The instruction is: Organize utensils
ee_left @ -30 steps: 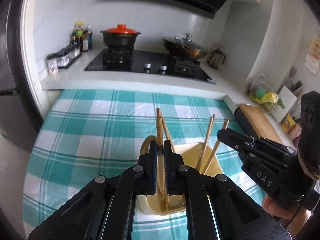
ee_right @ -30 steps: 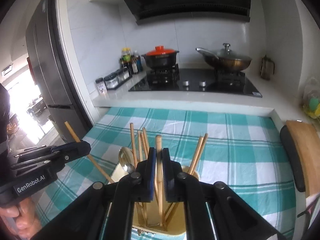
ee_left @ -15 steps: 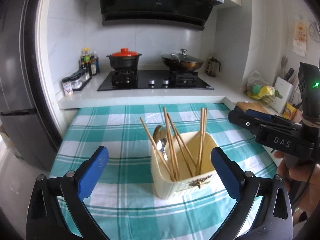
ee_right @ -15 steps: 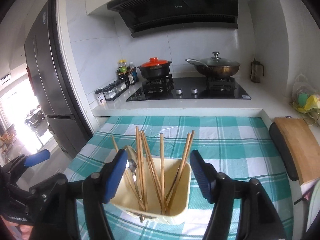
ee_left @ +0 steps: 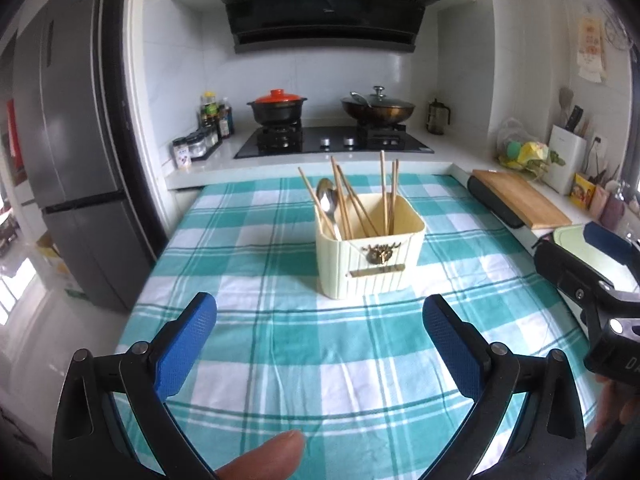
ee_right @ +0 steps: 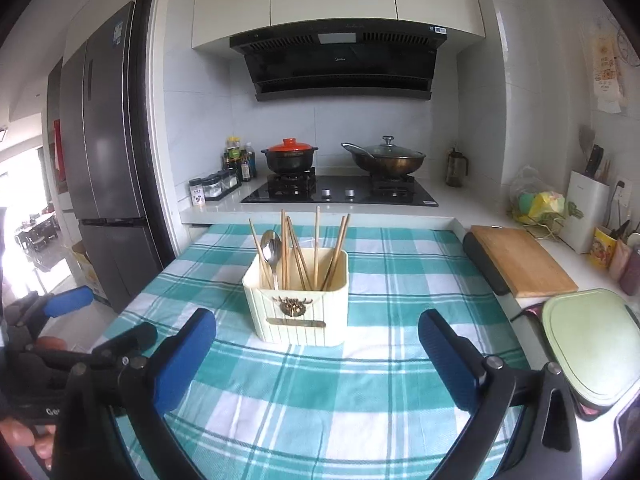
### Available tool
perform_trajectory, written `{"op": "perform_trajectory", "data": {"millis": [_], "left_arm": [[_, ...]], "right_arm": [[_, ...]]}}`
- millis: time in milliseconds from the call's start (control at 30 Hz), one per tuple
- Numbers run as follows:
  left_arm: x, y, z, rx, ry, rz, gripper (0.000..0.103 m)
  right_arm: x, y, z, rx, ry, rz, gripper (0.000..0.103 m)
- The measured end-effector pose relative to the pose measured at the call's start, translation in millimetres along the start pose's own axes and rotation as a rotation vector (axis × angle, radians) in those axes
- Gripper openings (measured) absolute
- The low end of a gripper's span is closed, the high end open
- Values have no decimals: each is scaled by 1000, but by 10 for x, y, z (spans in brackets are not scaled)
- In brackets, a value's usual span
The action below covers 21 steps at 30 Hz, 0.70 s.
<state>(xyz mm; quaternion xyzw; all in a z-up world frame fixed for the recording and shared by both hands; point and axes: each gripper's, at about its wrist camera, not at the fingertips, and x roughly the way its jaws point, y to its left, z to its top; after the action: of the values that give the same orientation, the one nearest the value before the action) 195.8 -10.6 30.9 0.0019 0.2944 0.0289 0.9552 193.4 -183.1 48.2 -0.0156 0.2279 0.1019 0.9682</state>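
Observation:
A cream utensil holder (ee_left: 370, 254) stands on the teal checked tablecloth (ee_left: 248, 264); it also shows in the right wrist view (ee_right: 298, 304). Several wooden chopsticks (ee_left: 352, 204) and a metal spoon (ee_left: 327, 200) stand upright in it, the chopsticks (ee_right: 316, 248) and spoon (ee_right: 271, 249) seen again from the right. My left gripper (ee_left: 320, 340) is open and empty, well short of the holder. My right gripper (ee_right: 316, 354) is open and empty, also short of it. The right gripper appears at the left view's right edge (ee_left: 592, 280).
A stove with a red-lidded pot (ee_right: 289, 156) and a wok (ee_right: 386, 160) sits on the far counter. Spice jars (ee_right: 216, 188) stand at the left. A wooden cutting board (ee_right: 520, 262) and green lid (ee_right: 592, 340) lie right. A fridge (ee_right: 104, 152) stands left.
Both grippers were shut on chopsticks standing in the holder; they have opened, let go and drawn back and up from the holder. The chopsticks stay in it.

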Motion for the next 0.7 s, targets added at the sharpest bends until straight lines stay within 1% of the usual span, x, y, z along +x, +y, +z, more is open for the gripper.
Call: {"op": "perform_trajectory", "data": {"millis": [167,400,700], "left_arm": [[-183,12,-46,5,-28,63,103],[-319,26,-18,-1,-61,80,103],[-320,43,-25,-10,-54,89,103]], "right_arm": [[-239,55,-17,-12,-18,3,103],[-296,187,-29,-47,-17,-2,103],[-266,163,-66,-33,2,6,103]]}}
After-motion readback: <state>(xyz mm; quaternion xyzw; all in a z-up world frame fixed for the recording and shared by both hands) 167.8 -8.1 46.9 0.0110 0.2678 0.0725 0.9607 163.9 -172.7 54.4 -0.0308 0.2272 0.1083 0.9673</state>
